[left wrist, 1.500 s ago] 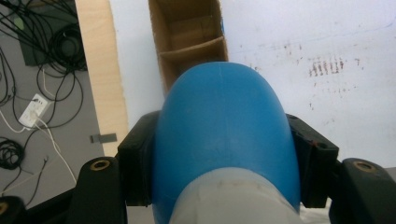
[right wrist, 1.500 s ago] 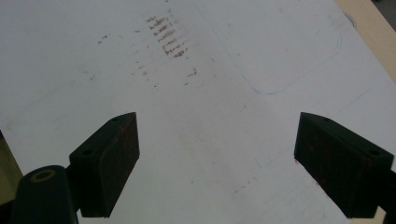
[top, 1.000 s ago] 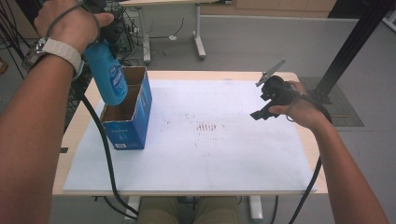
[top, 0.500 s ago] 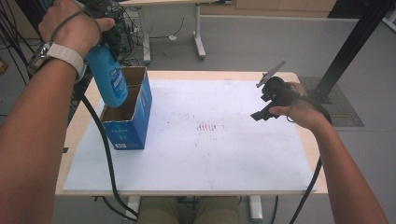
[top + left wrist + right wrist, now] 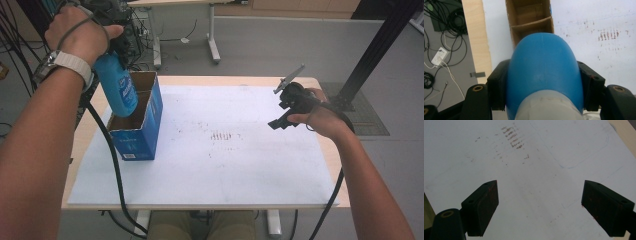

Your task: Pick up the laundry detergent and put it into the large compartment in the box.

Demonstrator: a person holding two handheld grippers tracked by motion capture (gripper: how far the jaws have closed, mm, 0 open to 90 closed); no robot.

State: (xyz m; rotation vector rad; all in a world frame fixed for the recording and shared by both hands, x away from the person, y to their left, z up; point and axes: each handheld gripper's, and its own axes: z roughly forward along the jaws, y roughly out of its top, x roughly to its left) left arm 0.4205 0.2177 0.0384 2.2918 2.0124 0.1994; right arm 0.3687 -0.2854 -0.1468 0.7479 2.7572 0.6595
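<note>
A blue bottle [image 5: 119, 89] with a white label hangs base-down over the open blue cardboard box [image 5: 141, 134] at the table's left. My left gripper [image 5: 112, 50] is shut on its upper part, under the person's hand. In the left gripper view the bottle [image 5: 544, 72] bulges between both black pads [image 5: 496, 92], and the box's divided inside [image 5: 530, 21] lies just beyond its base. At the right of the table my right gripper [image 5: 281, 122] hovers above the white sheet. Its jaws stand wide apart in the right gripper view, open [image 5: 540, 207] with nothing between them.
A white sheet [image 5: 225, 145] with a patch of brown marks [image 5: 224, 136] covers most of the wooden table [image 5: 88, 127]. Black cables trail off the left edge to the floor. Another table's legs [image 5: 214, 47] and a black post [image 5: 372, 55] stand beyond the far edge.
The left hand and the bottle have shifted only slightly above the box. The right gripper has kept still.
</note>
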